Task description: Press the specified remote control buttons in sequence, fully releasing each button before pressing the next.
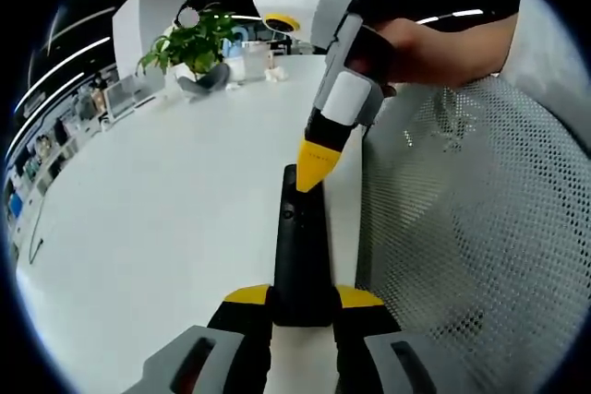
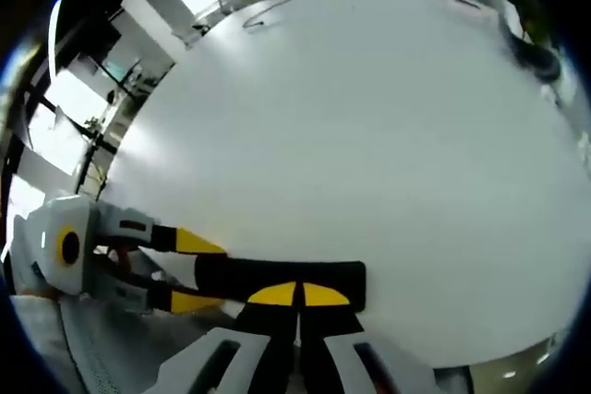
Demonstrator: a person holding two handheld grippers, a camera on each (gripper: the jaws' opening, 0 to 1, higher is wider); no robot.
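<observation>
Right gripper [image 1: 312, 175], jaws closed to one yellow tip touching the upper face of the black remote control [image 1: 300, 256] at centre frame, which the left gripper [image 1: 303, 306] clamps by its near end above the white table [image 1: 157, 219]; one press apparently underway, sequence count indeterminable.

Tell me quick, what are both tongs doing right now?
Left tongs: shut on the black remote, gripping its near end.
Right tongs: shut, tips together, pressing down on the remote.
</observation>
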